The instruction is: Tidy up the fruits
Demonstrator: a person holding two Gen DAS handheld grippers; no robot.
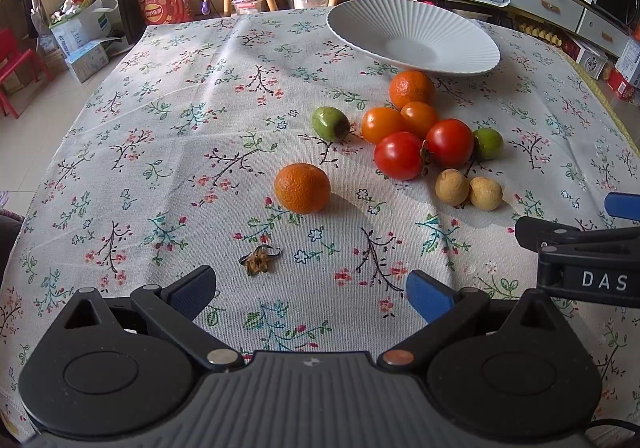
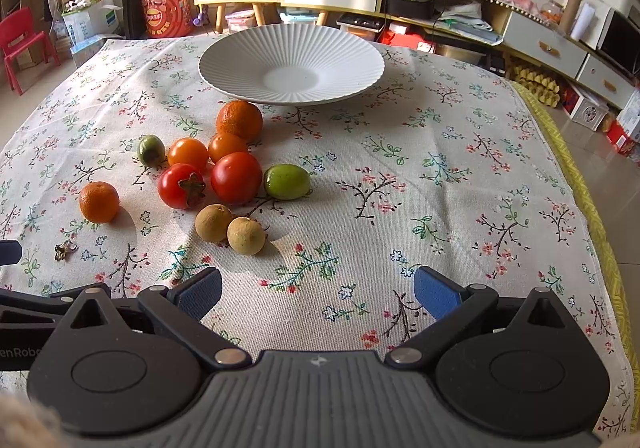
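Floral cloth (image 2: 440, 168) covers the desk, and a white ribbed plate (image 2: 292, 64) sits empty at its far side. Just in front of the plate lies a mandarin (image 2: 239, 119), touching a cluster of two orange tomatoes (image 2: 188, 153), two red tomatoes (image 2: 236, 177) and two green fruits (image 2: 286, 181). Two longans (image 2: 230, 229) lie nearer than that cluster, well short of the plate. A second mandarin (image 1: 302, 187) sits apart, farther from the plate. Both the left tool (image 1: 308, 292) and the right tool (image 2: 318, 290) are spread wide, holding nothing, hovering over the cloth.

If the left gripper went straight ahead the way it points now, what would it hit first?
Most likely the lone orange, nearest the centre line between the open left gripper fingers. The dried stem scrap lies nearer but slightly aside; depth is uncertain.
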